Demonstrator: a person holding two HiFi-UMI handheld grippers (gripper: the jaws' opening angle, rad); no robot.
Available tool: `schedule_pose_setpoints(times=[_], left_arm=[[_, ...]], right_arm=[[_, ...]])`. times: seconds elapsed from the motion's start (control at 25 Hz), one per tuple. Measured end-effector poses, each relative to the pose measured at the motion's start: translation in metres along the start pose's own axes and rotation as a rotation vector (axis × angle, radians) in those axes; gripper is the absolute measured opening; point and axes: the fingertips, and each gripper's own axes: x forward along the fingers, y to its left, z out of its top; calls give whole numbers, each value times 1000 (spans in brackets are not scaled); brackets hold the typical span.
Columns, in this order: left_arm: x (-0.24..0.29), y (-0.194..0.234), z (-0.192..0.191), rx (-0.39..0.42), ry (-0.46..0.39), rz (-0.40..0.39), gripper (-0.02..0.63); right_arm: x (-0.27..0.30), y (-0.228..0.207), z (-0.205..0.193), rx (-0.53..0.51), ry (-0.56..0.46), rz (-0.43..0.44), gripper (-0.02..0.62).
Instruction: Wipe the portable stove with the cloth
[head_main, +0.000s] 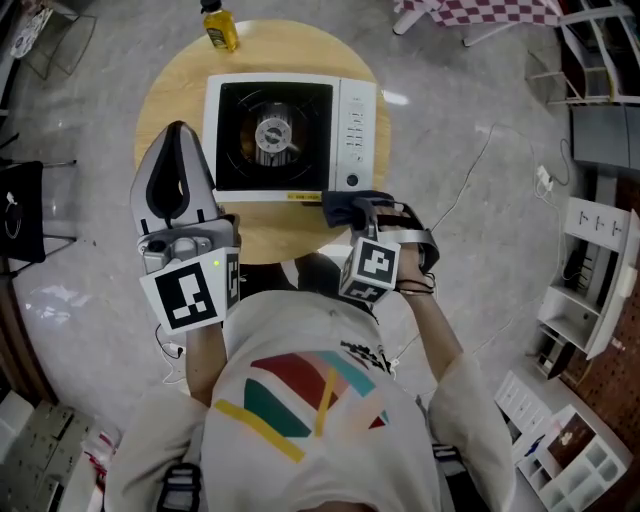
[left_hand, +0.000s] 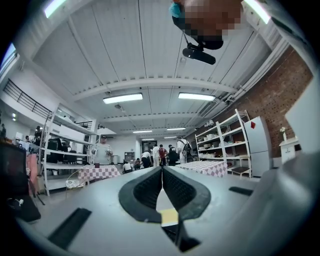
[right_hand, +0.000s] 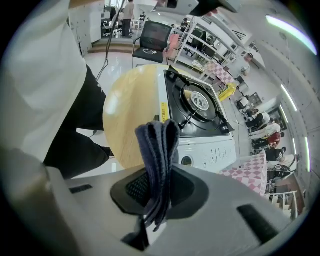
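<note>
Round wooden desk (head_main: 170, 90) w/ portable stove (head_main: 355, 120) on it, approx. centred. In head view the stove's long axis runs L–R: black burner top on the person's left, white control strip w/ knob on the right. Yellow bottle (head_main: 220, 25) stands at the desk's far edge, apart from the stove.

Right gripper (head_main: 372, 222) is at the stove's near right corner, jaws pinching the cloth (head_main: 345, 208). Right gripper view: the cloth (right_hand: 159, 150) is dark blue and folded into a thick strip. Its long axis lies along the jaws, free end sticking out past the tips twd the stove's (right_hand: 200, 115) near edge, w/ the desk (right_hand: 132, 115) beside it. Can't tell whether cloth touches stove or only hangs over it.

Left gripper (head_main: 178, 140) is held up at the stove's left side, clear of the desk, tip pointing upward. Left gripper view: jaws of the left gripper (left_hand: 162, 187) pressed together, nothing btw them, ceiling and shelving beyond.
</note>
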Motion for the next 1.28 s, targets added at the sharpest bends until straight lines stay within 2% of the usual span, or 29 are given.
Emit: schedule_pose_setpoints(times=[0.2,0.32,0.4,0.52,0.68,0.92,1.28], left_arm=[[0,14,4,-5,-21,-12,6],[0,28,8,-20,-35,-31,6],[-3,40,8,-34,-43,-46,6],[-8,62,5,-50,-41,-64,6],[-13,95,5,-80,-38,-79,6],[-19,136,2,-94,-35,-79,6],[-29,188,-18,-103,3,-35,6]], right_arm=[[-13,-12,8,96,-24,-30,32],[-39,-23,28,172,-63,-58,32],[-55,-27,54,187,-99,-91,32],[-63,-27,105,156,-144,-140,32],[-49,-21,173,163,-197,-125,32],[-13,-14,243,66,-125,-139,32],[17,-1,270,41,-17,-110,32]])
